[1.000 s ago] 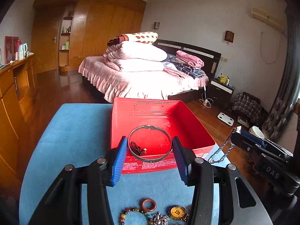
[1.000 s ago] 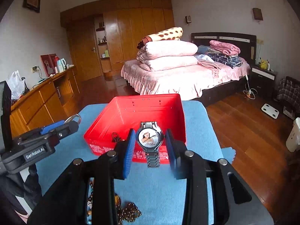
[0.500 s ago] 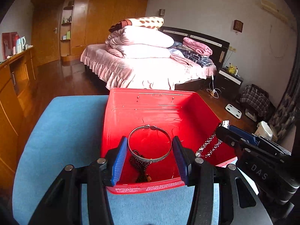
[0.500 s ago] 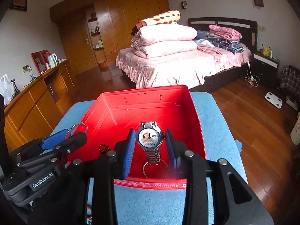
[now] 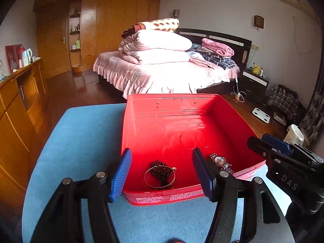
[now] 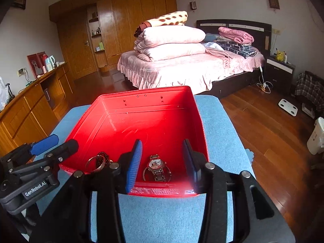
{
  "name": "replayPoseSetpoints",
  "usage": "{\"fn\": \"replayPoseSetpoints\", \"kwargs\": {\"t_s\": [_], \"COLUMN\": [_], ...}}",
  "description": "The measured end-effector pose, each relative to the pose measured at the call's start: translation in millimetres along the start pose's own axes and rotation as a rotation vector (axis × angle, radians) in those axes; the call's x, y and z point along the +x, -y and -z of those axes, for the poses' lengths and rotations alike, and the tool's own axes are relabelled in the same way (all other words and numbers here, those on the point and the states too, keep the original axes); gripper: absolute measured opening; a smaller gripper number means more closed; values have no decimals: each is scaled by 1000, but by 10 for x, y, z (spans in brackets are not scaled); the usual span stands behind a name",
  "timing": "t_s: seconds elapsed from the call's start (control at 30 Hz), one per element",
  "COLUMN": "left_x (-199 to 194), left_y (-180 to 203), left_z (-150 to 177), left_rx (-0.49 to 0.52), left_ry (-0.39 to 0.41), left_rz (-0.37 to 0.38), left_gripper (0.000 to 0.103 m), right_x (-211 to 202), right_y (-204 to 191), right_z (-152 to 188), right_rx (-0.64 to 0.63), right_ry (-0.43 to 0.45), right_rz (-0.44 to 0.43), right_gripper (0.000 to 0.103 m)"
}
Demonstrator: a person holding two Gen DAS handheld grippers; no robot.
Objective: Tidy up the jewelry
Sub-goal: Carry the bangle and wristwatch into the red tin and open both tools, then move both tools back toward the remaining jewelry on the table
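Observation:
A red box [image 5: 166,103] [image 6: 145,95] stands on a blue cloth-covered table [image 5: 85,133] [image 6: 218,125]. On the box floor near its front wall lie a silver bangle [image 5: 160,178] [image 6: 95,164] over a dark bead string [image 5: 161,169] [image 6: 102,157], and a silver wristwatch [image 5: 220,161] [image 6: 157,167]. My left gripper [image 5: 162,172] hangs over the bangle, its jaws opening with nothing between the pads. My right gripper [image 6: 163,163] hangs over the watch, its jaws also opening and empty. Each gripper shows at the side of the other's view.
A wooden cabinet [image 6: 30,109] runs along the left of the table. Beyond the table lie a dark wood floor [image 6: 269,121] and a bed with pink bedding [image 6: 182,64]. Blue cloth shows left of the box and in front of it.
Both grippers moved forward over the red box and lowered. The left one let go of the bangle and the right one let go of the watch; both pieces now lie in the box.

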State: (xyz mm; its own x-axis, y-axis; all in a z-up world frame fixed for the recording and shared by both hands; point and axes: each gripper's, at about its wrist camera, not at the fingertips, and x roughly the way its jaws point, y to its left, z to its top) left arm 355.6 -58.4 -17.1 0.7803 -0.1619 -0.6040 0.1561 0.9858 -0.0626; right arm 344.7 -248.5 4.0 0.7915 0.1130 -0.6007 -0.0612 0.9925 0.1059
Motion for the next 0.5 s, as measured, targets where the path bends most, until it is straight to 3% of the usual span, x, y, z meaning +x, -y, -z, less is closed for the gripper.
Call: {"fn": "replayPoseSetpoints", "kwargs": {"t_s": [0.07, 0.13, 0.5], "left_x": [-87, -187, -700], "left_y": [6, -2, -93], "left_z": [39, 103, 550], "left_rx": [19, 40, 52], "left_ry": [22, 47, 100], "left_rz": [-19, -37, -44], "left_gripper": [72, 78, 89], "right_x": [-45, -101, -568], "right_y": [38, 49, 22], "right_z": [12, 54, 510], "right_rx": [-3, -4, -36], "right_ry": [14, 25, 57], "right_rz": [16, 15, -11], "right_gripper": [51, 52, 58]}}
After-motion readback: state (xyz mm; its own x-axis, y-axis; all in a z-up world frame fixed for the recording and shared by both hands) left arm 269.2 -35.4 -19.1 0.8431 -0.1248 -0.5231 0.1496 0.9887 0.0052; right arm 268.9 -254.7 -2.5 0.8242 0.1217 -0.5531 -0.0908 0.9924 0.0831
